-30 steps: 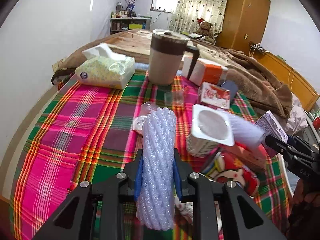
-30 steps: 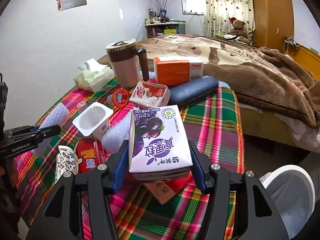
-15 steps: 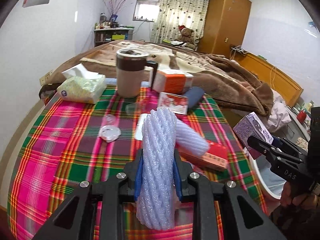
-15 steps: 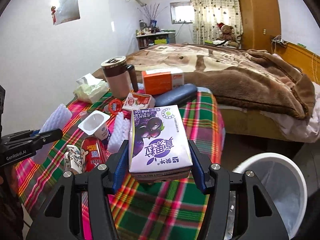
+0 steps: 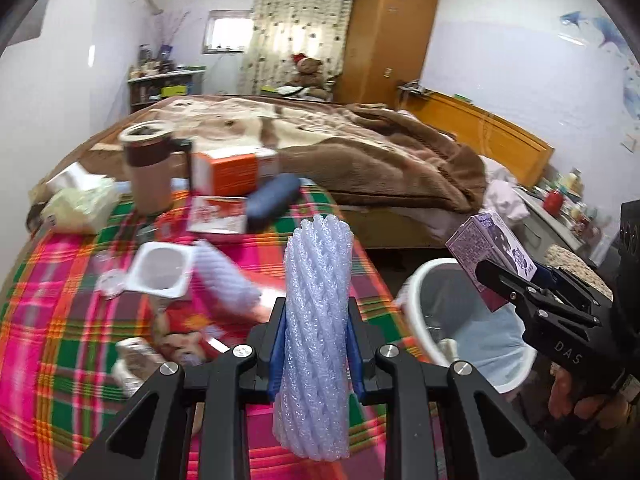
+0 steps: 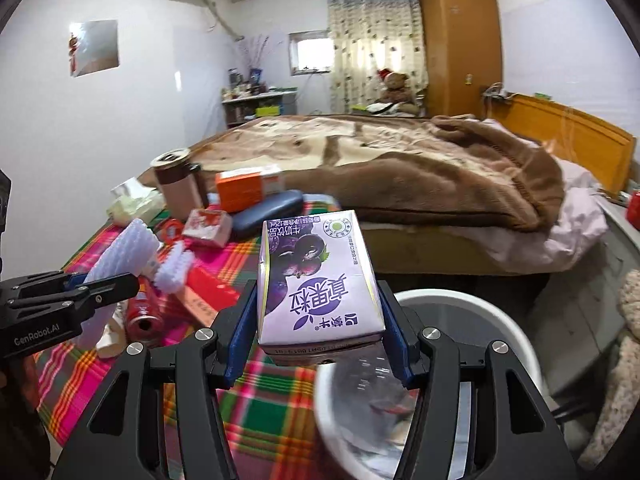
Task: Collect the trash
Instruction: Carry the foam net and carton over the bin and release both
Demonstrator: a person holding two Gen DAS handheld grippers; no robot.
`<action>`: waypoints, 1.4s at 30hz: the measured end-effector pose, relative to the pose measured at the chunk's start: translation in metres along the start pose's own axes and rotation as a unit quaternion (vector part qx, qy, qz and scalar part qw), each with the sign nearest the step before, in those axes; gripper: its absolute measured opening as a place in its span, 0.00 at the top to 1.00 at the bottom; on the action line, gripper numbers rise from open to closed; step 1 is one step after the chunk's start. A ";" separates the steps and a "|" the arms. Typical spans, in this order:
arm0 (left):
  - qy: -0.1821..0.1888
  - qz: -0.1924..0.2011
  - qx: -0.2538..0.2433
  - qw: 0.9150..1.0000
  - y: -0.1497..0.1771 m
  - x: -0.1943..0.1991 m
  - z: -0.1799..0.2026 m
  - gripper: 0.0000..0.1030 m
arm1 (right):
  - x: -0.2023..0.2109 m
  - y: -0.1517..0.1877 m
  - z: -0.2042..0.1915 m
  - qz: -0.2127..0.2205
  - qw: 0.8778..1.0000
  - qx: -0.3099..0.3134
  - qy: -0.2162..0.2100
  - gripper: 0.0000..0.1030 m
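My left gripper (image 5: 316,344) is shut on a white foam net sleeve (image 5: 316,320), held upright above the right part of the plaid table (image 5: 60,340). My right gripper (image 6: 318,320) is shut on a purple milk carton (image 6: 320,280) and holds it over the near rim of a white trash bin (image 6: 516,340). In the left wrist view the bin (image 5: 416,300) stands right of the table, with the carton (image 5: 488,244) above it. Other trash lies on the table: an empty yogurt cup (image 5: 160,268), a second foam sleeve (image 5: 228,276) and a red can (image 6: 140,312).
At the back of the table stand a brown mug (image 5: 146,168), an orange box (image 5: 232,170), a tissue pack (image 5: 76,204), a dark blue case (image 5: 272,200) and a red-white carton (image 5: 218,214). A bed with a brown blanket (image 5: 360,160) lies behind.
Both grippers have swung to the right, away from the table's middle. The milk carton has gone from above the table to above the bin. Both grips have stayed shut.
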State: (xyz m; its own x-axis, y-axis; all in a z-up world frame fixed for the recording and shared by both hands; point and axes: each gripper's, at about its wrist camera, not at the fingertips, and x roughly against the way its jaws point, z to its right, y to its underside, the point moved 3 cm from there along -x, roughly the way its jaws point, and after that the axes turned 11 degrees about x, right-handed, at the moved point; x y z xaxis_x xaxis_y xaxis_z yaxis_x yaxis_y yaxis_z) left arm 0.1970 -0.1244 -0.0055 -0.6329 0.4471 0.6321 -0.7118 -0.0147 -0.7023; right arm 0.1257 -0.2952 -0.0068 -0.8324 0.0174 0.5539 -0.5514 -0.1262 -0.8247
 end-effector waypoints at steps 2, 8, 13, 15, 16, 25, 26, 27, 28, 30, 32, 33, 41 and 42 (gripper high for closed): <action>0.010 -0.002 -0.009 1.000 0.002 -0.004 0.014 0.74 | 0.005 0.004 0.010 0.000 1.000 -0.003 0.016 0.44; 0.042 -0.022 -0.039 0.998 0.013 -0.020 0.064 0.74 | 0.016 0.019 0.042 -0.010 0.998 -0.028 0.050 0.44; 0.063 -0.040 -0.057 0.996 0.025 -0.036 0.100 0.74 | 0.019 0.036 0.065 -0.024 0.996 -0.048 0.071 0.44; 0.070 -0.049 -0.063 0.994 0.030 -0.045 0.113 0.74 | 0.019 0.043 0.071 -0.032 0.995 -0.052 0.077 0.44; 0.073 -0.053 -0.065 0.994 0.032 -0.049 0.118 0.74 | 0.017 0.047 0.074 -0.038 0.995 -0.055 0.078 0.44; 0.087 -0.099 -0.095 0.987 0.056 -0.085 0.160 0.74 | 0.007 0.076 0.096 -0.078 0.990 -0.084 0.081 0.44; 0.088 -0.103 -0.097 0.986 0.058 -0.089 0.163 0.74 | 0.006 0.078 0.098 -0.082 0.990 -0.085 0.079 0.44; 0.087 -0.107 -0.100 0.985 0.060 -0.094 0.165 0.74 | 0.004 0.080 0.099 -0.087 0.989 -0.086 0.080 0.44; 0.085 -0.112 -0.101 0.985 0.062 -0.098 0.167 0.74 | 0.002 0.082 0.101 -0.091 0.989 -0.086 0.081 0.44; 0.087 -0.118 -0.102 0.984 0.065 -0.104 0.170 0.74 | 0.000 0.087 0.103 -0.099 0.988 -0.085 0.081 0.44; 0.088 -0.123 -0.108 0.983 0.067 -0.110 0.173 0.74 | -0.001 0.089 0.105 -0.103 0.988 -0.085 0.078 0.44; 0.088 -0.123 -0.109 0.982 0.067 -0.111 0.175 0.74 | -0.002 0.090 0.106 -0.104 0.988 -0.084 0.075 0.44; 0.088 -0.124 -0.101 0.983 0.066 -0.117 0.174 0.48 | -0.005 0.095 0.114 -0.112 0.987 -0.088 0.073 0.33; 0.091 -0.124 -0.096 0.983 0.065 -0.117 0.173 0.48 | -0.004 0.096 0.114 -0.113 0.987 -0.088 0.072 0.33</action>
State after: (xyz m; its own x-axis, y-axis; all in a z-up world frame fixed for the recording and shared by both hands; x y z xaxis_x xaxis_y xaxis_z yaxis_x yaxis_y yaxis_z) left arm 0.1718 -0.3325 -0.0683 -0.3706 0.5681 0.7348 -0.7550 0.2766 -0.5946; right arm 0.0826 -0.4204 -0.0748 -0.6797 0.1681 0.7139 -0.7142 0.0701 -0.6964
